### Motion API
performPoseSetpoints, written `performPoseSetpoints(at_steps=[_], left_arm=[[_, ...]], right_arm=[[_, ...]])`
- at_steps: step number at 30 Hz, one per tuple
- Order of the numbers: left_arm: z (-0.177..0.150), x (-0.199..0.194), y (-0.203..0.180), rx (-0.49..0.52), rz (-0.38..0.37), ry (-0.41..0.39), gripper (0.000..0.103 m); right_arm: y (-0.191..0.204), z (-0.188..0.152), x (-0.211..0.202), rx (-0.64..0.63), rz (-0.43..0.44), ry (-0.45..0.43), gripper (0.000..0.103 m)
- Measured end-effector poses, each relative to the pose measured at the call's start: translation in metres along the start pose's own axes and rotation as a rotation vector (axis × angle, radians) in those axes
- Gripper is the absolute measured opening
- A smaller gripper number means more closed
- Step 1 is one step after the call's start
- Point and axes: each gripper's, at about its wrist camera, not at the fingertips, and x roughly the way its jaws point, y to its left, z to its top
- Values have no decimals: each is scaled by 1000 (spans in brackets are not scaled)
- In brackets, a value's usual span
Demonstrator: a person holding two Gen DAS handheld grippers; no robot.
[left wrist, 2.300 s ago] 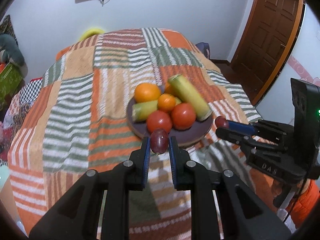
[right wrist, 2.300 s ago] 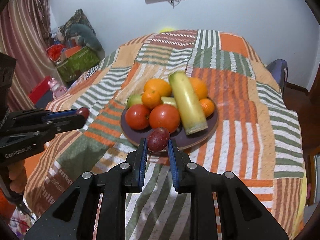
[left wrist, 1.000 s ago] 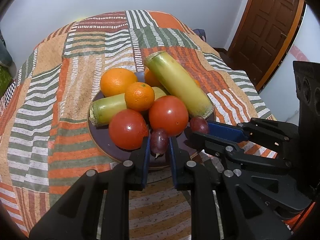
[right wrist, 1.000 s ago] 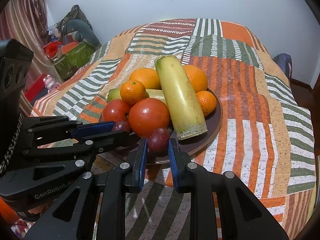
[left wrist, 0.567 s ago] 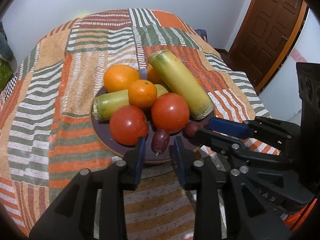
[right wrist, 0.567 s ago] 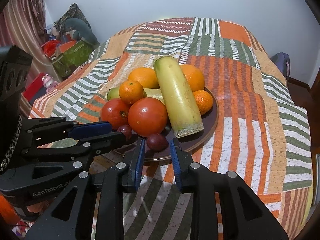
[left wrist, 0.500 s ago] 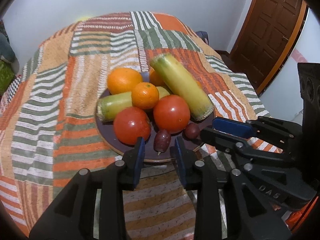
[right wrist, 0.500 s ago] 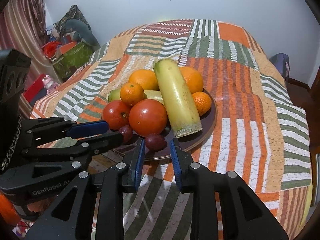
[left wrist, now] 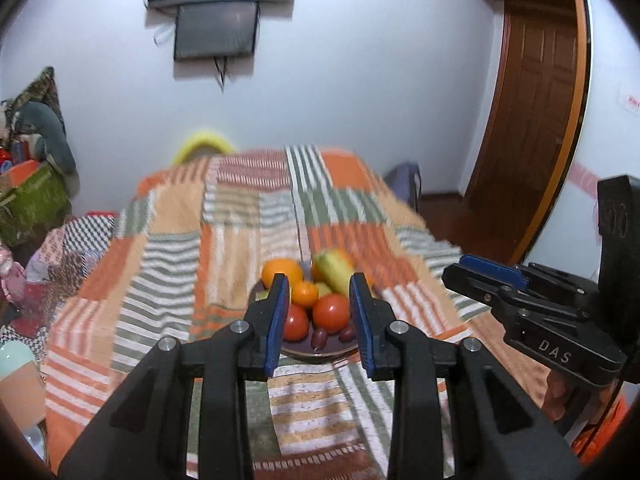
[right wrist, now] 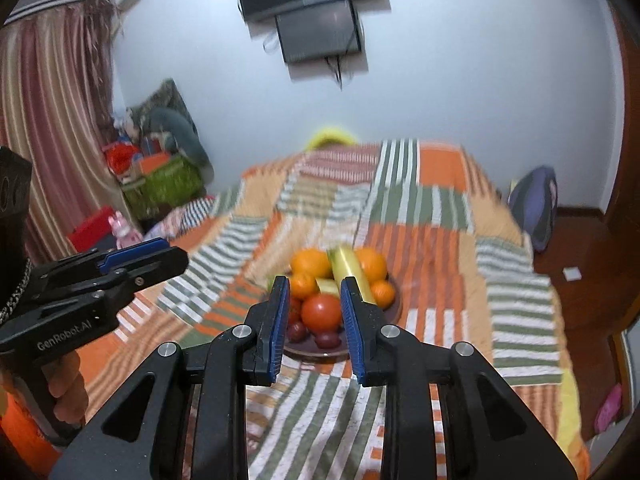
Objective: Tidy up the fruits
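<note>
A dark round plate sits on the striped patchwork cloth. It holds oranges, red tomatoes, a long yellow-green stalk and two dark red grapes at its near edge. My left gripper is open and empty, well back from the plate. My right gripper is open and empty too, also back from the plate. Each gripper shows in the other's view: the right one and the left one.
The cloth-covered table stretches to a white wall with a mounted screen. A brown door is at the right. Bags and toys pile at the left by a striped curtain. A dark bag lies on the floor.
Both grippers let go of their grapes, which now lie on the plate's near edge. Both have opened wider and drawn back and up from the plate.
</note>
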Motion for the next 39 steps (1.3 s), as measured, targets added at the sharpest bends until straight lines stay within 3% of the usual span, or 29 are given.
performPoseSetpoints(at_steps=[7,13,17,23,27,30,34,38,39], left_arm=[[10,-84,-12,7,-6,-141,32],[10,-150,-24,13,31,-274,42],[8,-190,-33,24,76,-372,63],[0,-212,-43,40,90,-413,82],[-4,-217,-47,54,104,-428,90],[-5,-220,-46,45,90,-429,98],[-8,-228,-45,33,93,-437,101],[-12,-230,-44,28,100,-441,103],[-12,-229,-43,27,100,-439,103]], right_arm=[[26,11,-80,-30,16,-155,24],[49,13,-135,-67,37,-276,24],[63,10,-158,-90,33,-340,25],[71,3,-171,-94,12,-394,41],[74,-2,-178,-100,-13,-414,58],[76,-5,-179,-102,-38,-424,61],[76,-6,-181,-78,-47,-432,82],[77,-10,-186,-85,-76,-439,86],[78,-11,-188,-87,-82,-443,91]])
